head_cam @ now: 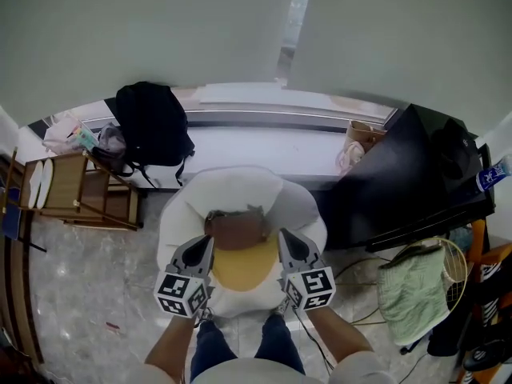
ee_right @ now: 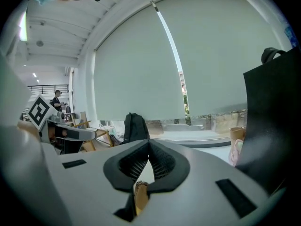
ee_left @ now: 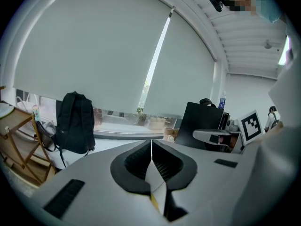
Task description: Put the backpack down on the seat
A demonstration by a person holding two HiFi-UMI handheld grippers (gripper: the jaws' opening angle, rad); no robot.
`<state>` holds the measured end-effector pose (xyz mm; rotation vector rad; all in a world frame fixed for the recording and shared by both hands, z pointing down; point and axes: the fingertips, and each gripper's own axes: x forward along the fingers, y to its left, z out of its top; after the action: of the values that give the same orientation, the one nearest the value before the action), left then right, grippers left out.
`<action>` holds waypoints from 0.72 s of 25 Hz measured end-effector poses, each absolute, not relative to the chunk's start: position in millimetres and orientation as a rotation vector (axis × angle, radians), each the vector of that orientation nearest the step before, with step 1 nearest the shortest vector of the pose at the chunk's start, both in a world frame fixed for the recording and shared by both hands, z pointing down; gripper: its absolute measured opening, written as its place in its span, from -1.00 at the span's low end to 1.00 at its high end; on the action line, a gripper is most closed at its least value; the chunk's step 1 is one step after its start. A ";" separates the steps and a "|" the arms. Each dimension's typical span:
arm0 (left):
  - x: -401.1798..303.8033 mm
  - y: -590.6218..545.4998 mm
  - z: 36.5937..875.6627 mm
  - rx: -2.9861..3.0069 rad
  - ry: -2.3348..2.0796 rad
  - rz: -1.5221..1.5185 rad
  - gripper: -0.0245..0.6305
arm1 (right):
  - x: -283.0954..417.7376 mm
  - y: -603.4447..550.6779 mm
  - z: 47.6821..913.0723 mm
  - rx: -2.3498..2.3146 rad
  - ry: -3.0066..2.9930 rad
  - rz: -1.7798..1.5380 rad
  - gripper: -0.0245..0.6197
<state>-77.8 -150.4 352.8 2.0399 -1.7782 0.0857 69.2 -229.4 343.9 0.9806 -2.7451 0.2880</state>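
Note:
A small backpack (head_cam: 238, 250) with a brown top and a yellow body hangs between my two grippers, over a white beanbag seat (head_cam: 232, 189). My left gripper (head_cam: 206, 245) is shut on its left side, where a thin white and yellow edge (ee_left: 155, 192) shows between the jaws. My right gripper (head_cam: 285, 242) is shut on its right side, with a tan strap (ee_right: 139, 194) pinched in the jaws. Most of the backpack is hidden in both gripper views, where the left gripper (ee_left: 151, 149) and the right gripper (ee_right: 148, 150) point towards the window.
A black backpack (head_cam: 152, 126) leans on the window ledge (head_cam: 264, 146) at the left. Beside it stands a wooden rack (head_cam: 80, 190). A large black panel (head_cam: 408, 174) and a paper bag (head_cam: 360, 138) are at the right, and a green towel (head_cam: 408, 282) lies lower right.

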 end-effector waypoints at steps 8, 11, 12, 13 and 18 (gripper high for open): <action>-66.7 -134.4 310.8 2.092 -1.779 0.049 -0.82 | 71.5 -206.6 309.4 0.975 -2.786 0.255 -0.83; -65.5 -128.4 297.8 2.102 -1.787 0.029 -0.82 | 72.1 -196.7 297.1 0.947 -2.801 0.235 -0.83; -65.2 -126.5 294.2 2.104 -1.789 0.022 -0.82 | 72.5 -193.7 292.3 0.937 -2.808 0.229 -0.83; -65.2 -124.3 290.9 2.108 -1.793 0.020 -0.82 | 73.0 -190.4 286.9 0.930 -2.816 0.223 -0.83; -66.3 -109.9 275.6 2.129 -1.810 0.017 -0.82 | 77.8 -173.8 261.7 0.916 -2.855 0.200 -0.83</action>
<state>-66.3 -109.9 275.6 2.1295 -1.8100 0.0172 77.8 -173.8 261.7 0.9156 -2.8547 0.1998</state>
